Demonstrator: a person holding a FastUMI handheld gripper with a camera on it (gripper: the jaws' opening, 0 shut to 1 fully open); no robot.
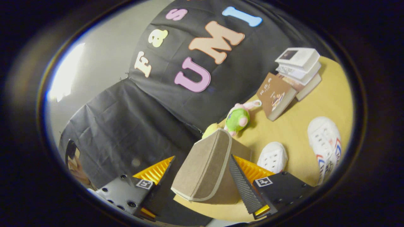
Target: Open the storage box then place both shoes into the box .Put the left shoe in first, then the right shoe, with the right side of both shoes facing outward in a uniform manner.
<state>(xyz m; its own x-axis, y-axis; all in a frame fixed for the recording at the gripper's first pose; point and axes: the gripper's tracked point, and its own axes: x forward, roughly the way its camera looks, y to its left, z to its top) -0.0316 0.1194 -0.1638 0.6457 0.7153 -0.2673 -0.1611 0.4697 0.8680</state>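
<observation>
Black cloth wall draped behind yellow wooden table; pale grey room wall beyond, washed by bright light.

The gripper has its fingers spread either side of a tan fabric storage box lid, raised off the yellow wooden table. Beyond lie two white sneakers, a green-and-pink plush toy and stacked books near the table's far edge.

Storage box lid fills gripper gap; shoes beyond right.
</observation>
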